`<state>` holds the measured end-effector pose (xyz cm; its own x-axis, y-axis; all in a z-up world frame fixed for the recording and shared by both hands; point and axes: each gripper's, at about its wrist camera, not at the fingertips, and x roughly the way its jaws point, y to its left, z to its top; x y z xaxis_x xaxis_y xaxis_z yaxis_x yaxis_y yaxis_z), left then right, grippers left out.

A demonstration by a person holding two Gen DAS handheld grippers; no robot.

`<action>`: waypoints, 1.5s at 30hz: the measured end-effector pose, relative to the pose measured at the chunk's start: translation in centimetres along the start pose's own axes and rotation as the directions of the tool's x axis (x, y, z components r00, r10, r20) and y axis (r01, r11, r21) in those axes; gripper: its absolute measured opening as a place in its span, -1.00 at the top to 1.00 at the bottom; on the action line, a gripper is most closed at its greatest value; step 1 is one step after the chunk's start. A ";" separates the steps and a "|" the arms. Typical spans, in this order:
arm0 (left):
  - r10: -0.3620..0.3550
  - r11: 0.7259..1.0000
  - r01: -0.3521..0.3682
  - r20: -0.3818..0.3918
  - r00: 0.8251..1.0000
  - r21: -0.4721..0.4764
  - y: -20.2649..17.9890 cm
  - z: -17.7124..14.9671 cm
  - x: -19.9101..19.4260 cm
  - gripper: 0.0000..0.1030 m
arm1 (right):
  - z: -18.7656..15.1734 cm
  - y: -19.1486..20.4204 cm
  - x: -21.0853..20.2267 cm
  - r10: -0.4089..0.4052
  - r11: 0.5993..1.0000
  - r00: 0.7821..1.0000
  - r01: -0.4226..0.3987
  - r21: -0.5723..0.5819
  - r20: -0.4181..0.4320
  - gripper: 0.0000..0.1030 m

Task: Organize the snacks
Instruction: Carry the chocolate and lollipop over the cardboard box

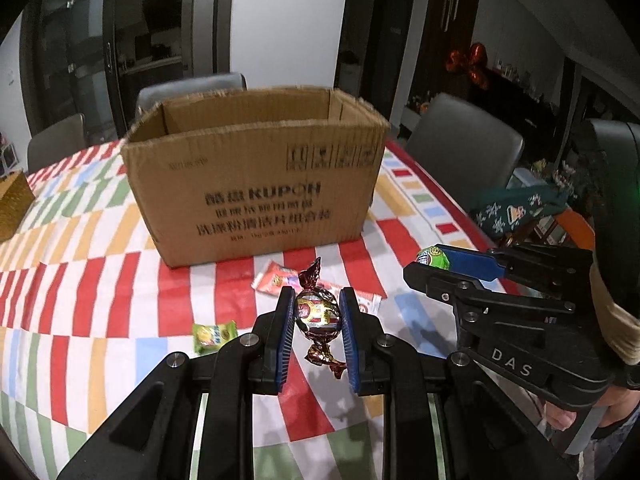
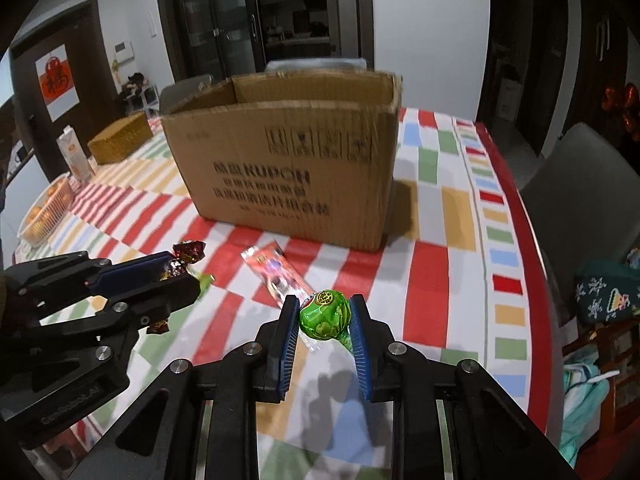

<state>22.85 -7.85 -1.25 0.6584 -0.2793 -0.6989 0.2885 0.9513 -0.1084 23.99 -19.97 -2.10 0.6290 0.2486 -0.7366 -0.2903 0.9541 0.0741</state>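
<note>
From the left wrist camera, the left gripper [image 1: 317,312] has its jaws pinching a foil-wrapped chocolate candy [image 1: 318,314], lifted above the tabletop [image 1: 80,280] in front of the open cardboard box [image 1: 256,176]. A green candy [image 1: 214,334] and a red packet [image 1: 276,278] lie on the striped cloth near the box. At right, the right gripper [image 1: 424,264] clamps a green lollipop [image 1: 433,258].

From the right wrist camera, that gripper's jaws squeeze the lollipop's round head (its stick is hidden), held above the tabletop beside the red packet. The left gripper sits at far left with the chocolate candy between its jaws. A wicker box [image 2: 120,138] stands behind the cardboard box.
</note>
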 end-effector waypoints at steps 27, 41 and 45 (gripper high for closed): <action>0.045 0.999 -0.047 0.256 0.966 0.002 3.6 6.4 -7.3 0.55 | 8.4 4.8 -7.5 0.024 0.997 0.964 -0.003 -0.078 0.263 0.48; 0.080 0.996 -0.084 0.276 0.958 0.002 6.7 11.2 -6.4 0.55 | 14.1 5.4 -6.5 0.009 0.994 0.955 0.022 -0.104 0.296 0.48; 0.091 0.995 -0.095 0.269 0.959 0.003 7.4 12.6 -5.3 0.55 | 15.6 5.4 -5.5 0.001 0.993 0.957 0.033 -0.112 0.289 0.48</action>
<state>30.27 -0.95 10.61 0.8448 -0.2164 -0.4894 0.2266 0.9732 -0.0392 30.17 -13.62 12.85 0.8104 0.2870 -0.5108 -0.3485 0.9369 -0.0265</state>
